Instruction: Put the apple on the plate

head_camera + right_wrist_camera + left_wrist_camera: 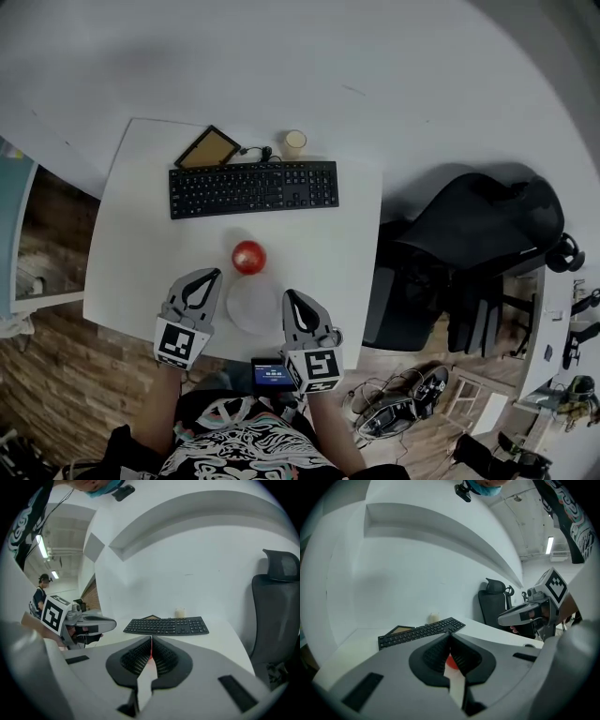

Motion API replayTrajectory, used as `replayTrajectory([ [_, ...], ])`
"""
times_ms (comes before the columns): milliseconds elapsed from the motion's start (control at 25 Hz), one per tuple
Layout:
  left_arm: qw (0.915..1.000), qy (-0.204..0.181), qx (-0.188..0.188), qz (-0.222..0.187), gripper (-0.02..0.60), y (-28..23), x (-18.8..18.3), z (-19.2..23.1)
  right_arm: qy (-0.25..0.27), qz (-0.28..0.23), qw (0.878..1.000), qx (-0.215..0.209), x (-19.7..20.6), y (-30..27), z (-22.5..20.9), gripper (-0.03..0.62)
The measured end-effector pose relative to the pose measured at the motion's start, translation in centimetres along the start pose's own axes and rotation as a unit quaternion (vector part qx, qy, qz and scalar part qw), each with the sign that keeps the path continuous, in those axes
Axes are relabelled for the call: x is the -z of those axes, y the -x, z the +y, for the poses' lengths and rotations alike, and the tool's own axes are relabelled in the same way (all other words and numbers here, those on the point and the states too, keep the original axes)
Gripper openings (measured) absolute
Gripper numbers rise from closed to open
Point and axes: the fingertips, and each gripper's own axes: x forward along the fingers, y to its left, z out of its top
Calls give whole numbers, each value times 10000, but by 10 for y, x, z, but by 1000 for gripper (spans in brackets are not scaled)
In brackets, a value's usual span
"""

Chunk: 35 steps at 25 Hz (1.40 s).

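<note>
A red apple (248, 256) sits on the white table just in front of the keyboard. A white plate (249, 307) lies right behind it, toward me and nearly touching, between the two grippers. My left gripper (214, 274) is shut and empty, left of the plate, its tips close to the apple's left. My right gripper (289, 295) is shut and empty at the plate's right edge. In the left gripper view the shut jaws (451, 634) show a piece of the apple (451, 662) behind them. In the right gripper view only a red sliver shows behind the shut jaws (151, 638).
A black keyboard (253, 187) lies across the table behind the apple, with a pale cup (294, 143) and a brown framed pad (208, 148) beyond it. A black office chair (469, 253) stands right of the table (131, 244). A small screen device (272, 373) sits near my body.
</note>
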Motion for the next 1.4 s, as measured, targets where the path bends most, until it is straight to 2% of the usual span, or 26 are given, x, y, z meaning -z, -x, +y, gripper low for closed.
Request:
replayTrajectory([
  [200, 10000, -16, 28, -2, 14, 7, -1, 3, 57, 98, 9998, -142, -2, -7, 16, 28],
  [920, 9989, 62, 219, 409, 14, -26, 30, 7, 151, 468, 9979, -415, 20, -53, 5, 29],
  [1080, 9991, 58, 264, 341, 14, -31, 31, 6, 160, 494, 9972, -532, 23, -60, 6, 29],
  [1240, 9987, -250, 433, 101, 19, -38, 28, 1, 144, 428, 9970, -622, 21, -65, 7, 29],
  [1280, 9983, -281, 494, 106, 44, -40, 29, -1, 138, 423, 9969, -648, 21, -66, 7, 29],
  [1360, 9974, -324, 607, 198, 212, -44, 34, -7, 102, 433, 9964, -717, 22, -68, 8, 32],
  [1400, 9968, -378, 656, 263, 246, -46, 36, -9, 63, 455, 9961, -755, 24, -69, 8, 41],
])
